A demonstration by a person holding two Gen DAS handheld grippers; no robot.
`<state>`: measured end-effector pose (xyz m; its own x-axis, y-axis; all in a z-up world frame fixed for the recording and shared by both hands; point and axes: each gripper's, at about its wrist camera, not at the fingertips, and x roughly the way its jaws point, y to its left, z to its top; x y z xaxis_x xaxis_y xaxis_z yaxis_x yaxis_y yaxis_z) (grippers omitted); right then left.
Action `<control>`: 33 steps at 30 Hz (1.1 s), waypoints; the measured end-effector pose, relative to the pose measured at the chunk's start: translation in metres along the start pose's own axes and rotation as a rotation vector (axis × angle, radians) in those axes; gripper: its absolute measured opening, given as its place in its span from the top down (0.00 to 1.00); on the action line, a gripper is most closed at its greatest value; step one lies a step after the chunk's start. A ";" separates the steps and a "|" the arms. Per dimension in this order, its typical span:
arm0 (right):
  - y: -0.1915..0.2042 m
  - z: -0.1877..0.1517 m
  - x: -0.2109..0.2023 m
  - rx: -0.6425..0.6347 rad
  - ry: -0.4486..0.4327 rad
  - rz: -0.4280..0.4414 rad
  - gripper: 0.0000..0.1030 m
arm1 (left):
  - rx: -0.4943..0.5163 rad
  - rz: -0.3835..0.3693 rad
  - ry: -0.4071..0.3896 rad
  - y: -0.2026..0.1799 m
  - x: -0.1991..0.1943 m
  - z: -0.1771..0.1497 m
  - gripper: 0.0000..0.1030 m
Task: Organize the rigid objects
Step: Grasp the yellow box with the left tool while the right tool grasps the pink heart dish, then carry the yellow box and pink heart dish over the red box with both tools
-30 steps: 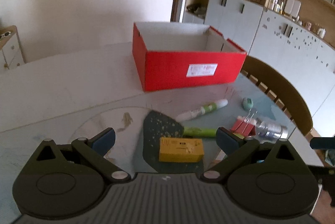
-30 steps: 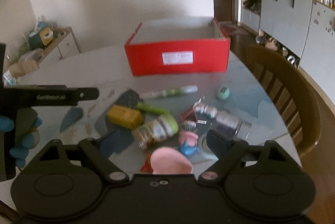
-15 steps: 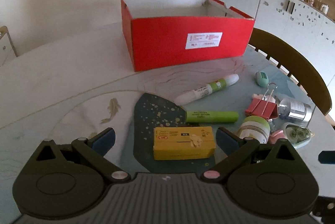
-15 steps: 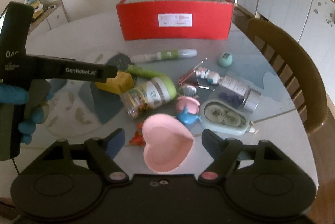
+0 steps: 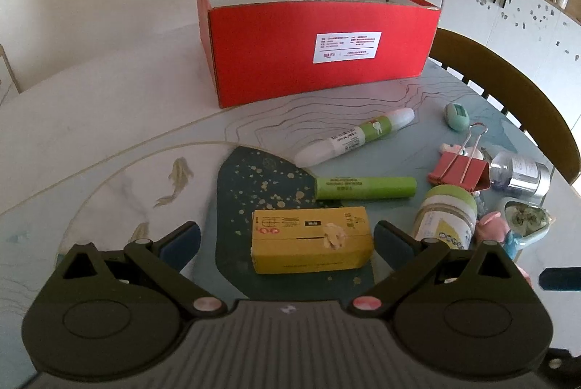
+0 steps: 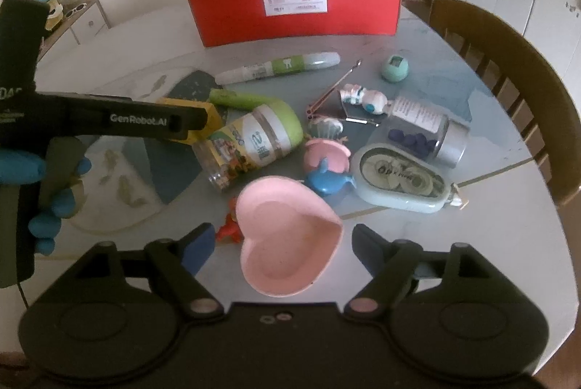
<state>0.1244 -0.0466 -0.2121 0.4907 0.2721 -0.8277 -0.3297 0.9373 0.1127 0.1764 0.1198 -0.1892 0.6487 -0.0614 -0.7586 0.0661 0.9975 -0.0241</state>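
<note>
Both hand-held grippers gape wide: left (image 5: 287, 238) straddles yellow box (image 5: 312, 240), right (image 6: 281, 243) pink heart dish (image 6: 287, 243).

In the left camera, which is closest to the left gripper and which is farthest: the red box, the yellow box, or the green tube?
1. Yellow rectangular carton, right between the open jaws of the left gripper.
2. Green cylindrical tube, just behind it, slightly right.
3. Red cardboard box, farthest, at the back.

Your right gripper (image 6: 281, 245) hangs with jaws spread wide around a pink heart-shaped dish (image 6: 287, 236) on the round marble-patterned table (image 6: 472, 229). Beyond it lie a green-lidded clear jar (image 6: 250, 142) on its side and a blue whale toy (image 6: 326, 180); farther back stands an open red cardboard box (image 6: 297, 7). Your blue-gloved left hand (image 6: 47, 193) grips the other tool.
</note>
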 end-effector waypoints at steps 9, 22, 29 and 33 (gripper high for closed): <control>-0.004 0.002 0.012 0.042 0.026 0.007 0.28 | 0.004 -0.031 0.020 -0.003 0.004 -0.001 0.17; 0.000 0.002 0.005 0.011 0.010 -0.017 0.39 | 0.008 -0.040 0.029 0.000 0.001 -0.002 0.31; 0.001 0.009 -0.012 -0.004 -0.008 -0.036 0.39 | -0.028 -0.060 0.025 0.010 -0.013 0.001 0.31; 0.000 0.019 -0.026 -0.004 -0.031 -0.036 0.39 | -0.011 -0.066 0.005 0.012 -0.025 0.006 0.32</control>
<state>0.1271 -0.0494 -0.1805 0.5271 0.2447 -0.8138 -0.3143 0.9459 0.0809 0.1653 0.1329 -0.1669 0.6393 -0.1270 -0.7584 0.1002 0.9916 -0.0816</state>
